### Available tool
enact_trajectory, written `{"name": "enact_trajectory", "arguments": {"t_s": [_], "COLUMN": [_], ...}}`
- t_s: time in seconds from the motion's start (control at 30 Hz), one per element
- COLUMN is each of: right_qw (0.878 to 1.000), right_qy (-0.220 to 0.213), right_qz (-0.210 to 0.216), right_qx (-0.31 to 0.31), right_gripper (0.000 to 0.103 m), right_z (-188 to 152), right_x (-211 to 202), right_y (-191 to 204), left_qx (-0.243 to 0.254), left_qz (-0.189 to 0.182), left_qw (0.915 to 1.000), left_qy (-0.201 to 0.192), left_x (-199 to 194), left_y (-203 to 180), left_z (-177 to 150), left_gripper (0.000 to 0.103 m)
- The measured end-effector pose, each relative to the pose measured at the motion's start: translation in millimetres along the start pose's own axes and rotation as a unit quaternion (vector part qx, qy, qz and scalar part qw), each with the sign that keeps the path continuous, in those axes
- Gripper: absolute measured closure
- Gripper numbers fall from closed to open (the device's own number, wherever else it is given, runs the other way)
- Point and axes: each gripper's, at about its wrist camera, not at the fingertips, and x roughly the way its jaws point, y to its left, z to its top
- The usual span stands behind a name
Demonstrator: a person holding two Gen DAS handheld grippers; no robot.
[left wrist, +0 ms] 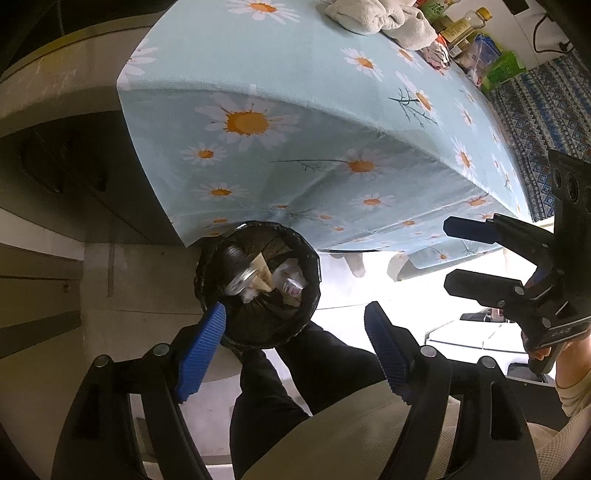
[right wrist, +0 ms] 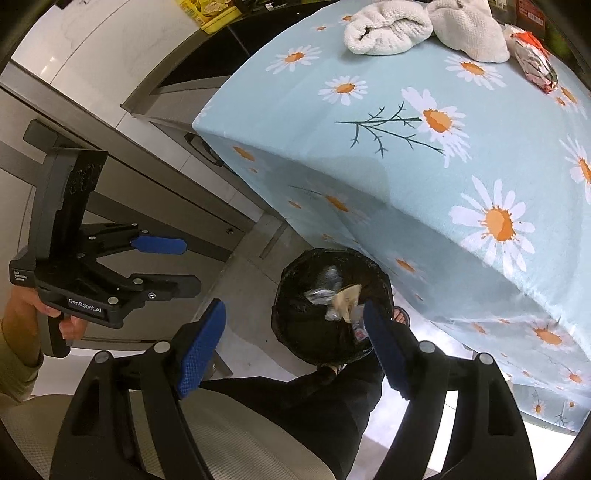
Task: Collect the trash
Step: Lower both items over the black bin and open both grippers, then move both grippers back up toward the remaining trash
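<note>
Above the bin point(left wrist: 258, 286) (trash inside), both grippers point(left wrist: 295, 336) point(right wrist: 295, 334) gape empty.

glossy black plastic bin liner point(left wrist: 258, 328), matt cotton tablecloth point(left wrist: 295, 74) — nubbly white towels point(right wrist: 388, 31), crinkled foil wrapper point(right wrist: 535, 62)

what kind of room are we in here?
Probably a home kitchen or dining corner: a table under a daisy tablecloth, bottles and snack packets at its far edge, and a lined trash bin on the floor beside it.

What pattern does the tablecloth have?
The tablecloth is light blue with white, orange-centred daisies; the right wrist view shows it best.
</note>
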Motion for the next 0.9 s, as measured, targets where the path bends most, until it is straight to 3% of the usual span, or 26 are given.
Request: {"name": "enact_trajectory", "arguments": {"t_s": [0.9], "right_qw": [0.999], "right_qy": [-0.044], "right_qz": [-0.019], "right_qx": [-0.002], "right_gripper": [0.027], "right_z": [14], "right_x": [-41], "right_y": [3], "left_qx": [0.014], "left_qz": [-0.001], "left_qw": [0.9988], "left_qy": [-0.048], "left_x": [-37], "left_y": [-17], "left_z": [19], "left_gripper": [0.028]}}
